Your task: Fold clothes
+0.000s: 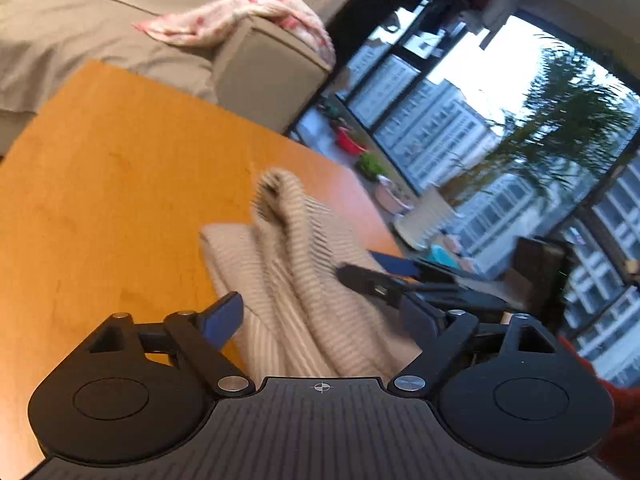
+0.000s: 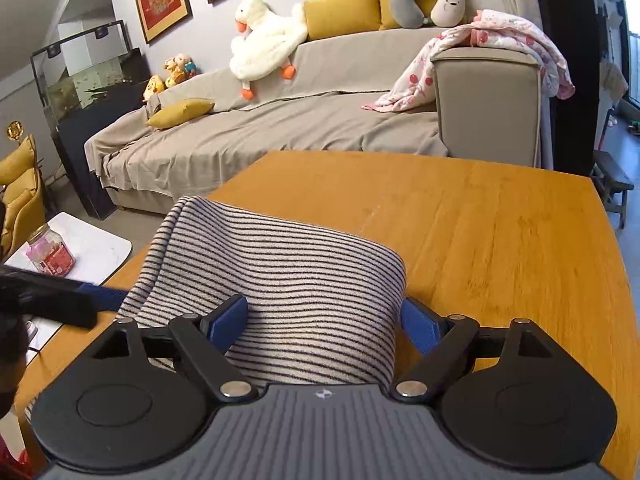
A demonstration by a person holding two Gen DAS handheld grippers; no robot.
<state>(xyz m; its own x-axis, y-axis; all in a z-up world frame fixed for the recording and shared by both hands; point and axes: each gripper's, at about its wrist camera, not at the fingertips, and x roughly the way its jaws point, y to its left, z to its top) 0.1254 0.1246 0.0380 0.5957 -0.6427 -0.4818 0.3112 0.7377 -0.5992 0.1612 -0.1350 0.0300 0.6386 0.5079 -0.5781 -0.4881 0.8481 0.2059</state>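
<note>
On the orange wooden worktop (image 2: 500, 232) lies a beige knitted garment with thin dark stripes (image 2: 280, 272), folded over so that its far edge forms a rounded roll and its near part runs down under the camera. The right gripper (image 2: 326, 322) stands with its blue-padded fingers (image 2: 230, 322) spread wide, one on each side of the folded cloth; the pads sit against or just beside the fabric, and no pinch shows. At the left edge of the right wrist view, the dark body and blue finger of the other tool reach in beside the garment.

From the left wrist view, tilted and blurred, the same striped garment (image 1: 296, 280) rises in a bunched peak over the worktop (image 1: 120, 208). The left gripper (image 1: 320, 320) also has its fingers (image 1: 224, 318) well apart, with the cloth passing between them. The right gripper (image 1: 380, 280) comes in from the right, its tip touching or just beside the cloth.

Behind the worktop stands a grey-brown covered sofa (image 2: 304, 120), with a pink and white patterned blanket (image 2: 496, 56) draped over its armrest, a white plush goose (image 2: 264, 40) and mustard-yellow cushions (image 2: 340, 16) along its back.
</note>
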